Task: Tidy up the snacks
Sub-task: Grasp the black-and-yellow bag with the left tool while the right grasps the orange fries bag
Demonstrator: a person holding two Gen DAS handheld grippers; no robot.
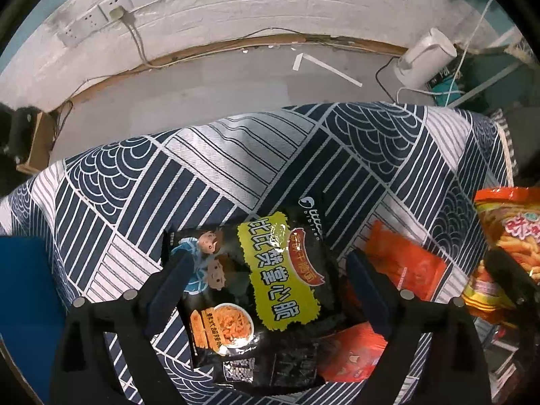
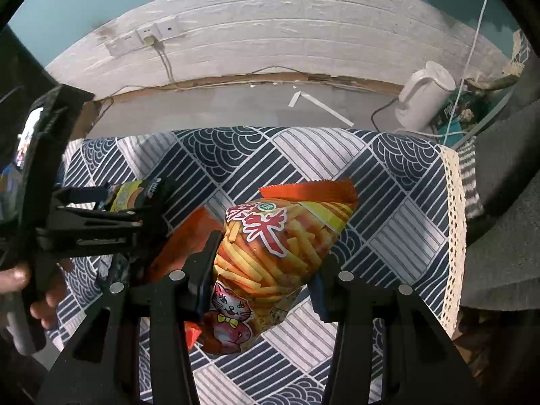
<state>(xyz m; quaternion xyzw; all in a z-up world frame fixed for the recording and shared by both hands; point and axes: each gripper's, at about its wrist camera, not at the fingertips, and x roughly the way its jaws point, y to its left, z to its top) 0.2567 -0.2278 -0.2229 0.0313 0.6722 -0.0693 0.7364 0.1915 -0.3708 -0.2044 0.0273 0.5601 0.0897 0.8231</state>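
Observation:
In the left wrist view a black snack bag with a yellow label [image 1: 266, 290] lies on the patterned cloth between the fingers of my left gripper [image 1: 270, 270], whose jaws stand wide and do not press it. Orange packets [image 1: 405, 263] lie to its right and under it. In the right wrist view my right gripper [image 2: 263, 270] is shut on an orange fries bag with a cat picture [image 2: 270, 253] and holds it tilted above the cloth. The fries bag also shows at the right edge of the left wrist view [image 1: 509, 246]. The left gripper [image 2: 101, 222] shows at the left there.
A blue-and-white patterned cloth [image 2: 388, 202] covers the table, with a lace edge at the right. Beyond it lie grey floor, a white kettle [image 2: 422, 101], cables and a wall socket [image 2: 148, 38]. A blue object [image 1: 23, 303] stands at the left of the left wrist view.

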